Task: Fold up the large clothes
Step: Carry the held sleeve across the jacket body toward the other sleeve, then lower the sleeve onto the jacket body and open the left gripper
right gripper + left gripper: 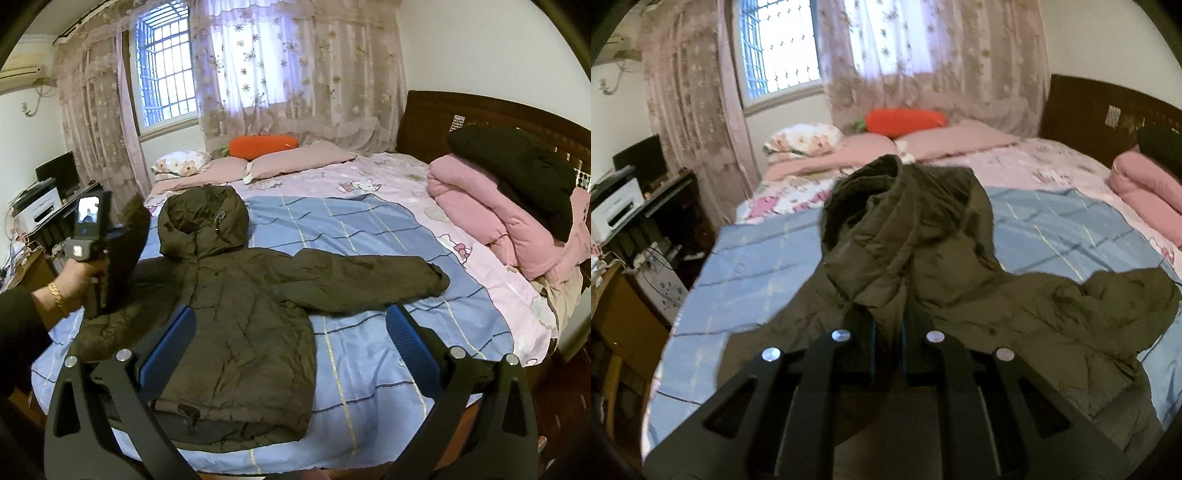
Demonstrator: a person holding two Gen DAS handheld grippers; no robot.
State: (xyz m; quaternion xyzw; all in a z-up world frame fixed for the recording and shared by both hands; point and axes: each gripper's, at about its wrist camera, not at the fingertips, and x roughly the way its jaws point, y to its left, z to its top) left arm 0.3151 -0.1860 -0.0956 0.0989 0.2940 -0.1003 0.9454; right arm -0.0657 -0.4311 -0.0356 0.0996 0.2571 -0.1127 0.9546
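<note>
An olive green hooded puffer jacket (236,317) lies face up on the blue checked sheet (369,229) of the bed, hood toward the pillows, its right sleeve (369,277) spread out to the right. My left gripper (886,325) is shut on the jacket's left sleeve (897,221) and holds it lifted above the bed; it also shows in the right wrist view (107,266) at the left. My right gripper (291,328) is open and empty, hovering above the jacket's lower body near the bed's front edge.
A pink folded quilt (491,210) with a black garment (517,170) on it sits at the right by the dark headboard (436,118). Pillows (295,162) and an orange cushion (262,146) lie at the far side. A desk with a printer (40,210) stands at the left.
</note>
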